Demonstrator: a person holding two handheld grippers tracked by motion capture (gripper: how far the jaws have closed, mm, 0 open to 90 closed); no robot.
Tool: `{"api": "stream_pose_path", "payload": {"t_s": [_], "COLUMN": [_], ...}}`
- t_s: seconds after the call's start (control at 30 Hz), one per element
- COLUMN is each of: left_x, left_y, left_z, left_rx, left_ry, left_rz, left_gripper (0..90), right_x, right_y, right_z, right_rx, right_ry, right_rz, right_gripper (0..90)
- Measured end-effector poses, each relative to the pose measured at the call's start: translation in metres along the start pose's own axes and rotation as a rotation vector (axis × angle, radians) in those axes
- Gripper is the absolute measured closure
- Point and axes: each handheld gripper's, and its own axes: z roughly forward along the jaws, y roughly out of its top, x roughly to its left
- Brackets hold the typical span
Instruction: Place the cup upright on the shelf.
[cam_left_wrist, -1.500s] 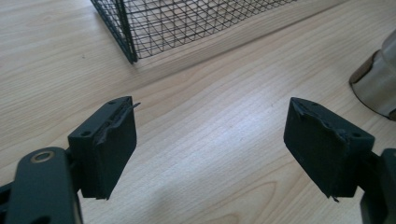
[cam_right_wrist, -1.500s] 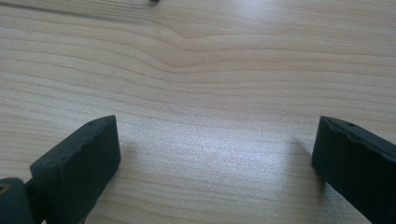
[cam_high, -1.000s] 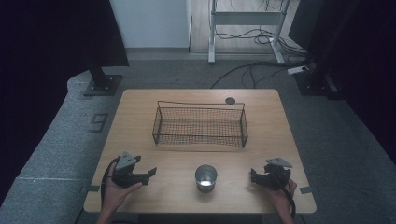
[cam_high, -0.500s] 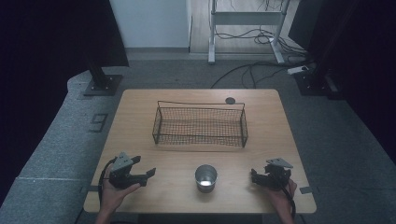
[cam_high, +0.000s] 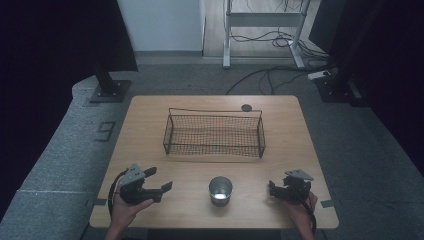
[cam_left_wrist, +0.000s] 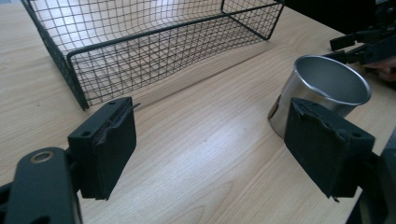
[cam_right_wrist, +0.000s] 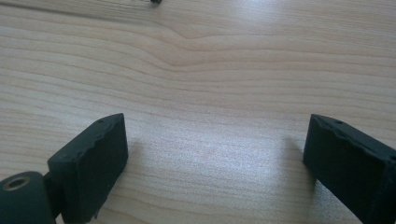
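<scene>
Now metal cup (cam_high: 220, 191) upright between left gripper (cam_high: 161, 191) and right gripper (cam_high: 272, 189); both jaws apart, empty.

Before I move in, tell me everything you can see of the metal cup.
The metal cup is a plain, shiny, silver-coloured cylinder with a thin rolled rim and no handle in sight. It stands upright and open-topped on the wooden table, near the front edge, in front of the wire basket and apart from it. It looks empty. It sits between the left gripper and the right gripper; neither touches it, and both have their jaws apart.
</scene>
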Motion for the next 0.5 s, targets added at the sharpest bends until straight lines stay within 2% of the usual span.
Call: {"api": "stream_pose_path", "payload": {"t_s": [0.33, 0.5], "left_x": [-0.011, -0.017], "left_y": [0.003, 0.005], "left_z": [0.009, 0.012], "left_rx": [0.022, 0.026], "left_ry": [-0.040, -0.044], "left_rz": [0.009, 0.014], "left_gripper": [16.4, 15.6], "right_x": [0.000, 0.000], "right_y": [0.000, 0.000], "right_z": [0.000, 0.000], "right_rx": [-0.002, -0.003], "right_ry": [-0.002, -0.001], "right_rz": [0.002, 0.000], "right_gripper": [7.2, 7.7]}}
